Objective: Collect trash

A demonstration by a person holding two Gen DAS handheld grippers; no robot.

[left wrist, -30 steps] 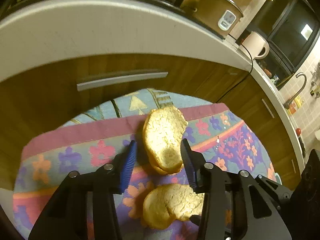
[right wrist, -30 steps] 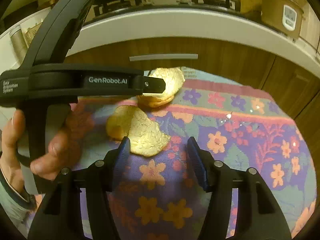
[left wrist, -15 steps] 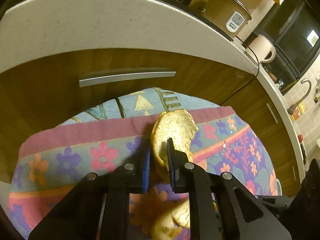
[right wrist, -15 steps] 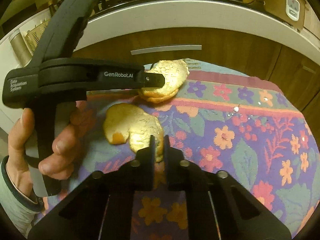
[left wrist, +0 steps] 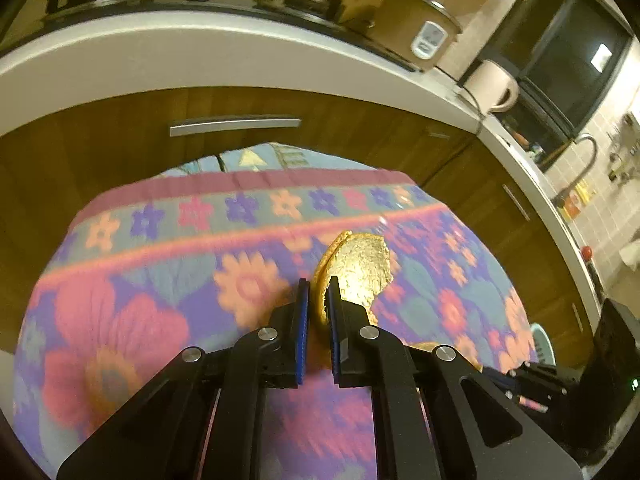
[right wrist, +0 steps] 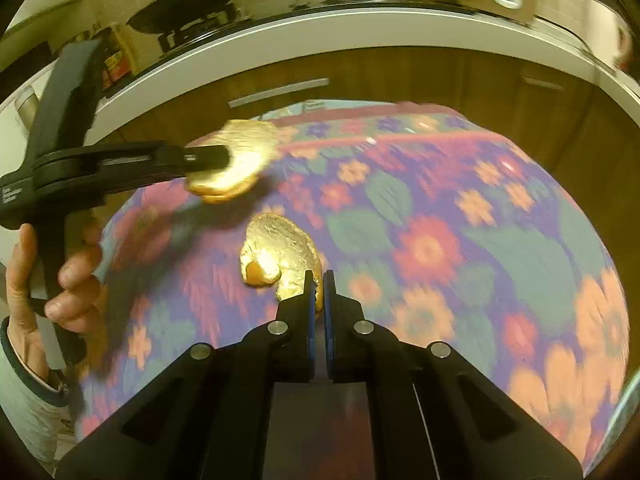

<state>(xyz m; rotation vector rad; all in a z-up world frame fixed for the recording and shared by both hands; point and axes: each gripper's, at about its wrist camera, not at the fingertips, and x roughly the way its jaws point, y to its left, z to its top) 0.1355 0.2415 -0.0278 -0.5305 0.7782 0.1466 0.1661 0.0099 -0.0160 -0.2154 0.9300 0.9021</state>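
My left gripper (left wrist: 316, 286) is shut on an orange peel (left wrist: 360, 270), pale pith side showing, and holds it above the flowered tablecloth (left wrist: 160, 280). The same gripper and its peel (right wrist: 236, 160) show at the upper left of the right wrist view, held by a hand (right wrist: 60, 280). My right gripper (right wrist: 318, 278) is shut on the edge of a second orange peel (right wrist: 280, 252), which is lifted above the tablecloth (right wrist: 460, 240).
Brown kitchen cabinets with a metal handle (left wrist: 236, 124) stand behind the table, under a white counter edge (left wrist: 200, 56). A rice cooker (left wrist: 416, 28) and a kettle (left wrist: 492, 84) stand on the counter. A pan (right wrist: 188, 12) sits on the stove.
Both grippers, open around the peels a second ago, have shut on them. Both peels have since been lifted off the cloth and both views have drawn back over the table.
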